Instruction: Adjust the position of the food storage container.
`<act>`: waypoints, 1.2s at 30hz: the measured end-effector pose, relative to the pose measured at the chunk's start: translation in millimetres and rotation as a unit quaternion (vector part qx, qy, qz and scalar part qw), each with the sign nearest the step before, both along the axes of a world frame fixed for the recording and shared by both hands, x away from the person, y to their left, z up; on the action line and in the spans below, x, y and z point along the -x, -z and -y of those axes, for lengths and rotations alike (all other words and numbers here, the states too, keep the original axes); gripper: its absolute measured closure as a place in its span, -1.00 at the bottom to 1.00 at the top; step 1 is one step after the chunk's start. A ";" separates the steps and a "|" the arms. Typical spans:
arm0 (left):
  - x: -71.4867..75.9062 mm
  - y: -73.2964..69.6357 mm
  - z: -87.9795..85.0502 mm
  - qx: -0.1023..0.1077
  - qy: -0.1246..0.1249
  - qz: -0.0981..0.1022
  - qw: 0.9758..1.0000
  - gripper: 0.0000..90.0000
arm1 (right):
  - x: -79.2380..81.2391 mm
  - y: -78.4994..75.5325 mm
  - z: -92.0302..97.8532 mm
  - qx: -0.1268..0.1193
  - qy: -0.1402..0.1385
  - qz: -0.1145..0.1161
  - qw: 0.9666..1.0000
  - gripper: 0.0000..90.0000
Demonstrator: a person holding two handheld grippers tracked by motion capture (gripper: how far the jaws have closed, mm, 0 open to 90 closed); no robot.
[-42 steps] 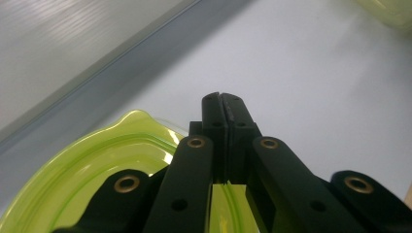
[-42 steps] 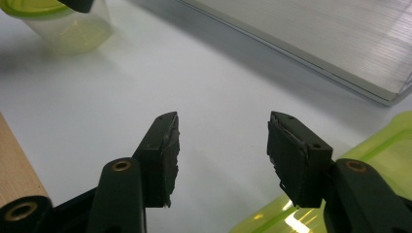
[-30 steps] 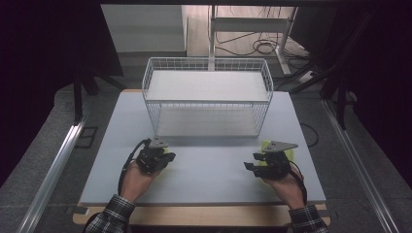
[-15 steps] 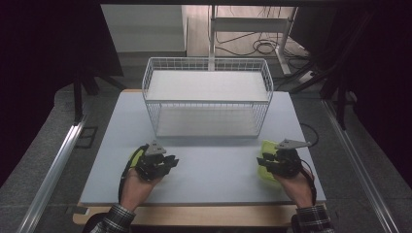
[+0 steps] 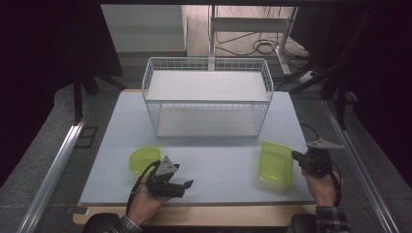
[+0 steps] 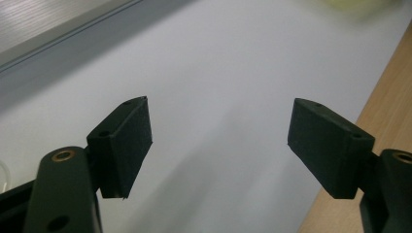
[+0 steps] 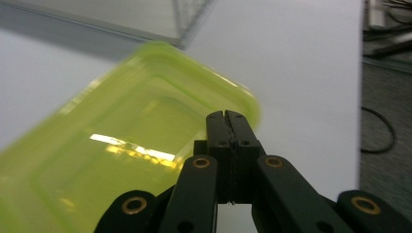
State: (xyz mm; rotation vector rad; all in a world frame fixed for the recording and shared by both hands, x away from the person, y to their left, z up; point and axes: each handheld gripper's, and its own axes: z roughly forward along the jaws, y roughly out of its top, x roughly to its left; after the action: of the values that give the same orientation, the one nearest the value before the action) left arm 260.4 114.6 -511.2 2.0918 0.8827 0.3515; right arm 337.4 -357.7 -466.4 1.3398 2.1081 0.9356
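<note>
A round yellow-green bowl (image 5: 143, 158) lies on the grey table (image 5: 218, 167) at the near left. My left gripper (image 5: 188, 184) (image 6: 218, 141) is just right of it near the front edge, pointing right. Its jaws have just been opening and stand open with only bare table between them. A rectangular yellow-green container (image 5: 276, 161) (image 7: 121, 150) lies flat at the near right. My right gripper (image 5: 294, 154) (image 7: 226, 116) is at that container's right edge. Its jaws have just been closing and are pressed together with nothing visible between them.
A white wire basket (image 5: 206, 101) stands at the back middle of the table, its corner (image 7: 189, 14) beyond the container. The table's wooden front edge (image 6: 388, 97) runs close beside the left gripper. Cables lie on the floor to the right (image 7: 384, 131).
The left hand drew back toward the front edge and its jaws opened, leaving the bowl on the table. The right hand moved right off the container and its jaws closed.
</note>
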 end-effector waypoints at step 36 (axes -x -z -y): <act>0.7 1.7 -1.3 -0.017 -0.009 0.011 1.000 -0.44 | -24.2 9.0 -117.1 -0.014 -0.151 -0.020 0.988 0.96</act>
State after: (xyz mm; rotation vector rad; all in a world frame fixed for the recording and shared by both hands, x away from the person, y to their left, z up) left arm 259.7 115.9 -512.9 2.1089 0.8889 0.3996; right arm 361.6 -240.6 -475.4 1.0777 2.3819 1.0665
